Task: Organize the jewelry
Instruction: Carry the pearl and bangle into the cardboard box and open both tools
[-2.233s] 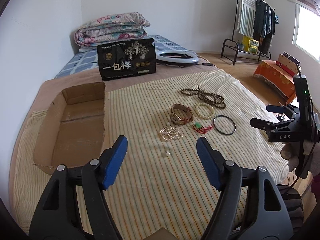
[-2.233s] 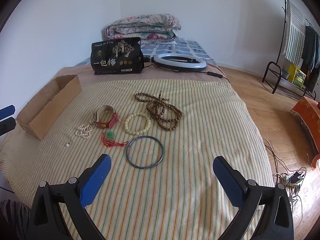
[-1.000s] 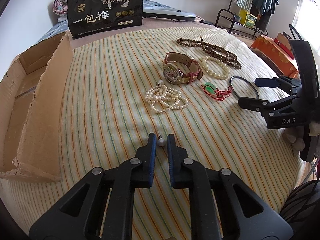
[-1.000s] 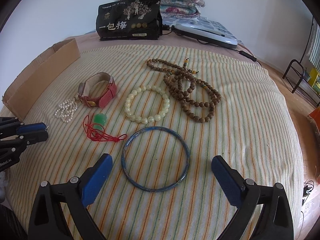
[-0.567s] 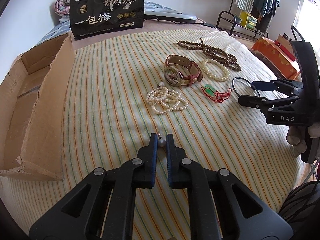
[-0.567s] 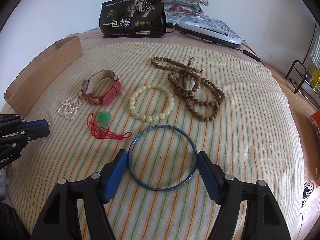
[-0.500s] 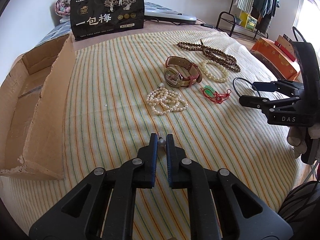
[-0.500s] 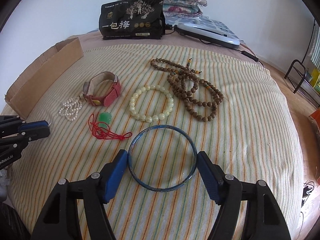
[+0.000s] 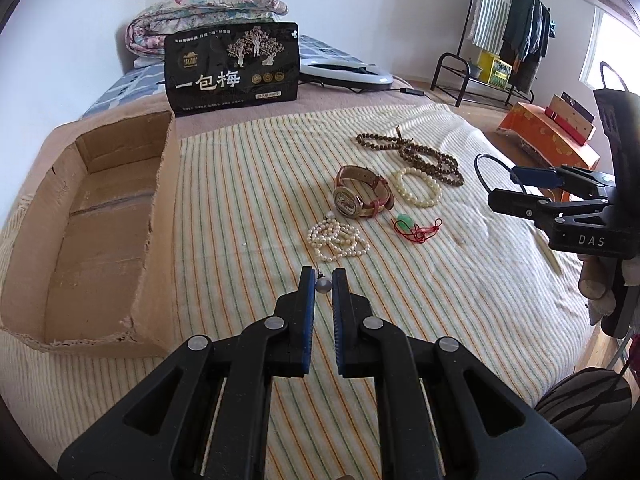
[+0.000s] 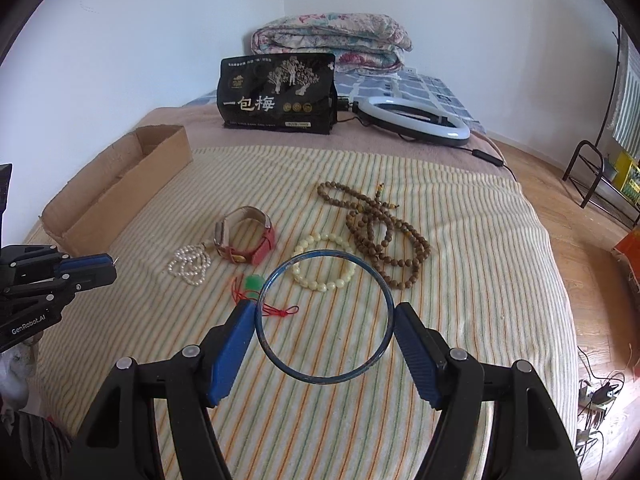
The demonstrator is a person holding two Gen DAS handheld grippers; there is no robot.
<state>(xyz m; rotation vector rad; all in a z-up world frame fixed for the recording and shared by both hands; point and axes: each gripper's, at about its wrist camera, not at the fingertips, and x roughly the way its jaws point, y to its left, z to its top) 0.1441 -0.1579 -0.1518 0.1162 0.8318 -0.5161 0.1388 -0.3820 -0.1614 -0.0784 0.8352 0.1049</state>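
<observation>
So pearl earring pinched btwn L jaws, bangle btwn R jaws.

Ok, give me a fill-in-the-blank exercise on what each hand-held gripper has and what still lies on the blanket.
1. The left hand-held gripper is shut on a single ____.
2. The right hand-held gripper grips the blue ____ by its two outer sides.
3. The watch on the striped blanket has a ____ strap.
4. The cardboard box holds ____ jewelry so far.

Missing words: pearl; bangle; red; no
</observation>
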